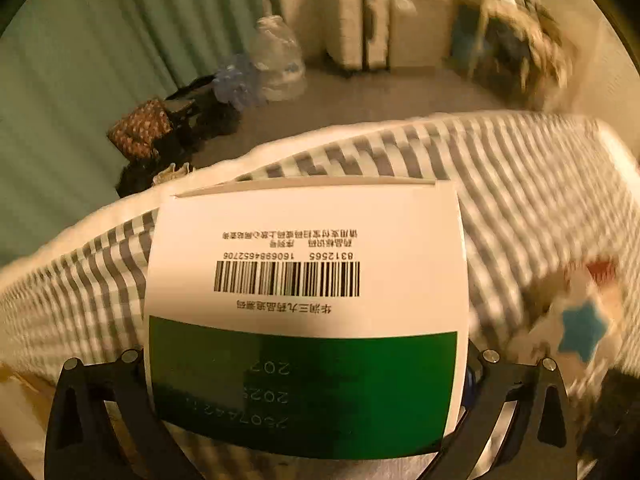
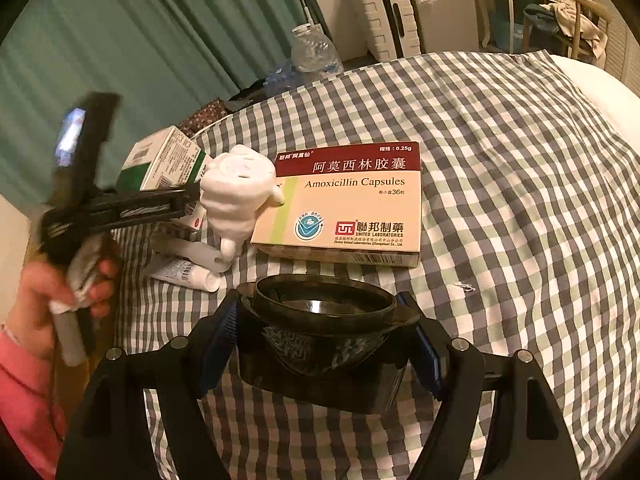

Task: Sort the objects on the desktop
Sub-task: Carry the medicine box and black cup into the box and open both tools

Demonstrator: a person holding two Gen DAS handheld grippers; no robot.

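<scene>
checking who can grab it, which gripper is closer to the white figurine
Left. The left gripper, holding a green and white box, has its tip right beside the white figurine. The right gripper sits farther back, its jaws around a dark bowl.

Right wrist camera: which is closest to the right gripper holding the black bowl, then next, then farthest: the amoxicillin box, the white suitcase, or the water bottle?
1. Amoxicillin box: on the checked cloth, just beyond the black bowl in the right gripper.
2. Water bottle: past the cloth's far edge, on the floor.
3. White suitcase: farthest, standing at the back.
</scene>
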